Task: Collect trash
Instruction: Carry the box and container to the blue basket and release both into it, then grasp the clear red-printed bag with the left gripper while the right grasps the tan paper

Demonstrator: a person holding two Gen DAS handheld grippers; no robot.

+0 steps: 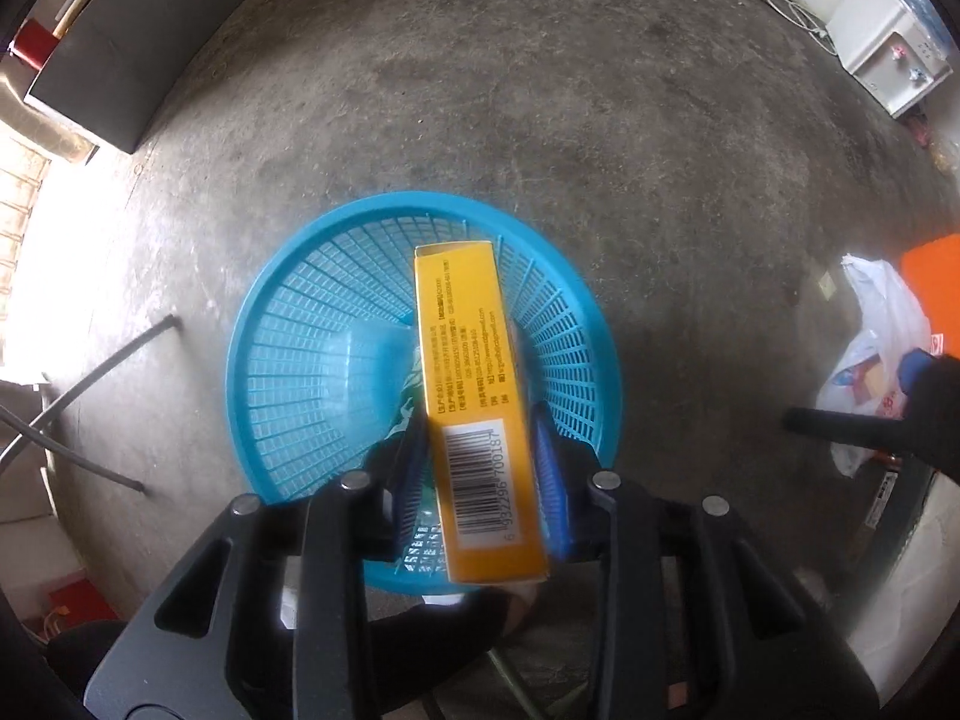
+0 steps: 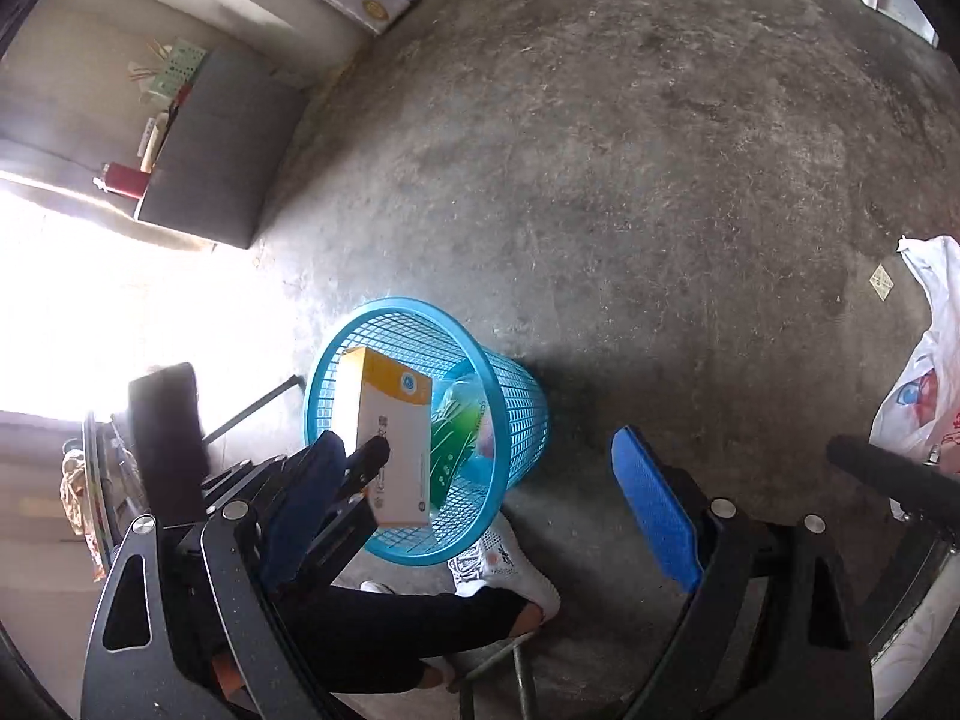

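Directly above the blue mesh basket point(image 1: 312, 324) we hold the yellow box point(image 1: 480, 396) lengthwise in our left gripper point(image 1: 480, 468), its far end tipped down over the opening, so that letting go should drop it straight inside. The blue pads point(image 1: 414, 474) sit against the box's narrow sides; one side looks snug, the other less surely so. A green packet point(image 2: 459, 426) lies already in the basket. Our right gripper point(image 2: 498, 510) stands wide and empty, off to the side. On the box we read a barcode ending 700187; the smaller print is too fine to make out.
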